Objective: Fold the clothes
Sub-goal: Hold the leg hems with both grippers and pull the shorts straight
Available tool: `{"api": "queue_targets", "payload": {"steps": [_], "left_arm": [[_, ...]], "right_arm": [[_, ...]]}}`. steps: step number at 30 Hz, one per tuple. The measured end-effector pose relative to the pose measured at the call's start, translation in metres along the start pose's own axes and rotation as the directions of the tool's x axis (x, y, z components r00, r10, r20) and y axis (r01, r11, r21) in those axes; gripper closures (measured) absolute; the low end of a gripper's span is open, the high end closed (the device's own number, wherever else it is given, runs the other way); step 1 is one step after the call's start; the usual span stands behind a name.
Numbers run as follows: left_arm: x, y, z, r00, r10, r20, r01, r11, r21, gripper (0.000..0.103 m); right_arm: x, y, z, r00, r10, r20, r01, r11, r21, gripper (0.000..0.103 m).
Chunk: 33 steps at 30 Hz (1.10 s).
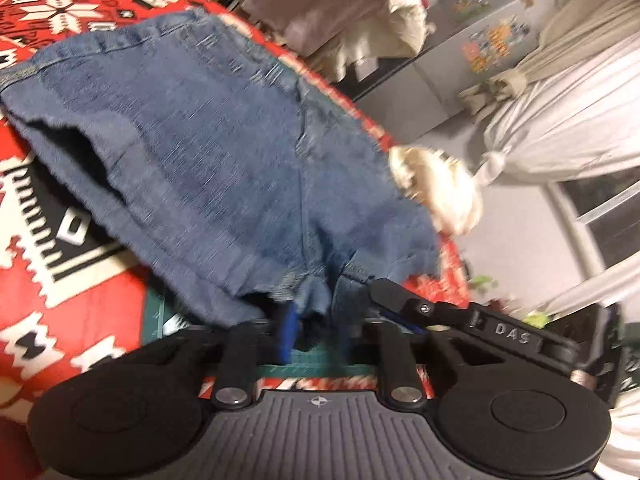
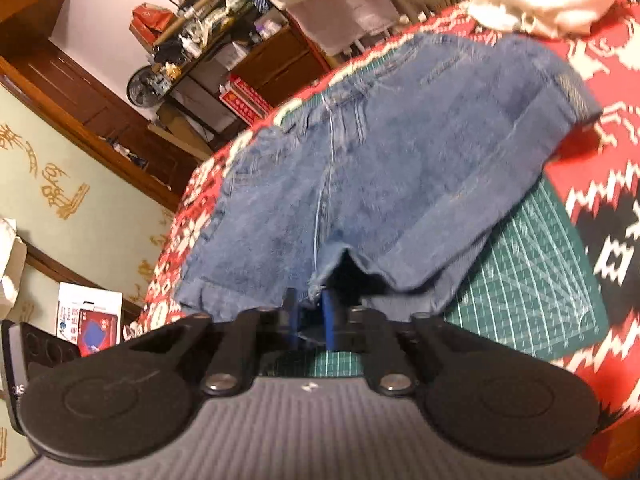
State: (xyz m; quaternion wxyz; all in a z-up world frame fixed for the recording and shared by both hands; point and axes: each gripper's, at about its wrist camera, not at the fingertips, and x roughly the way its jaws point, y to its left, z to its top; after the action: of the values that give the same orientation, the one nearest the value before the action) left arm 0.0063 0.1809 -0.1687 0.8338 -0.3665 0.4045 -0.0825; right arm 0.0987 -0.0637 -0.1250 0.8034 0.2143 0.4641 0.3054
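Blue denim shorts [image 1: 208, 152] lie spread across a red patterned tablecloth [image 1: 60, 12], their near leg hems lifted off the table. My left gripper [image 1: 316, 320] is shut on the frayed hem by the crotch, with a blue pad [image 1: 289, 332] pressed against the cloth. The right gripper's black body [image 1: 460, 316] sits close beside it on the right. In the right wrist view the shorts [image 2: 400, 168] stretch away from me. There my right gripper [image 2: 314, 316] is shut on the hem beside the crotch. A green cutting mat [image 2: 528, 280] shows under the shorts.
Cream garments are piled at the table's far edge [image 1: 436, 192] [image 2: 540, 0]. Beyond the table stand a grey fridge [image 1: 460, 60], white curtains [image 1: 560, 120], a cluttered shelf [image 2: 200, 40] and a white box [image 2: 88, 316] on the floor.
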Motion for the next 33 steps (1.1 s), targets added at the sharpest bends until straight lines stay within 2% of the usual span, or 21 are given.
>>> {"api": "queue_targets", "payload": {"steps": [4, 11, 14, 15, 19, 23, 28, 30, 33], "left_arm": [[0.004, 0.006, -0.011, 1.0, 0.018, -0.011, -0.019, 0.999, -0.041, 0.098], [-0.004, 0.006, -0.027, 0.999, 0.045, 0.016, -0.044, 0.999, -0.03, 0.099], [-0.005, 0.003, -0.033, 0.998, 0.059, 0.021, -0.059, 0.998, -0.001, 0.099], [-0.005, 0.002, -0.035, 0.998, 0.067, 0.02, -0.067, 0.998, 0.016, 0.099], [-0.003, -0.003, -0.036, 0.994, 0.104, 0.025, -0.105, 0.992, 0.069, 0.099], [-0.008, -0.008, -0.037, 0.992, 0.117, 0.057, -0.122, 0.986, 0.113, 0.098], [-0.015, -0.019, -0.04, 0.984, 0.149, 0.103, -0.165, 0.97, 0.178, 0.094], [-0.018, -0.026, -0.043, 0.98, 0.156, 0.123, -0.18, 0.959, 0.218, 0.081], [-0.021, -0.041, -0.049, 0.974, 0.163, 0.158, -0.205, 0.932, 0.3, 0.076]], "right_arm": [[0.005, -0.002, -0.012, 1.0, -0.016, -0.021, 0.016, 1.0, 0.0, 0.096], [0.001, -0.006, -0.032, 0.999, -0.033, -0.029, 0.033, 0.999, 0.001, 0.098], [-0.004, -0.008, -0.04, 0.999, -0.034, -0.034, 0.034, 0.999, 0.006, 0.099], [-0.003, -0.008, -0.043, 0.999, -0.037, -0.039, 0.037, 0.999, 0.002, 0.103], [0.002, -0.009, -0.054, 0.996, -0.059, -0.06, 0.058, 0.998, -0.017, 0.103], [-0.009, -0.002, -0.058, 0.999, -0.053, -0.012, 0.052, 0.997, -0.062, 0.103], [-0.029, 0.007, -0.059, 0.996, -0.059, 0.061, 0.066, 0.99, -0.126, 0.096], [-0.037, 0.009, -0.059, 0.992, -0.069, 0.104, 0.085, 0.984, -0.155, 0.093], [-0.05, 0.005, -0.058, 0.984, -0.08, 0.156, 0.105, 0.982, -0.16, 0.082]]}}
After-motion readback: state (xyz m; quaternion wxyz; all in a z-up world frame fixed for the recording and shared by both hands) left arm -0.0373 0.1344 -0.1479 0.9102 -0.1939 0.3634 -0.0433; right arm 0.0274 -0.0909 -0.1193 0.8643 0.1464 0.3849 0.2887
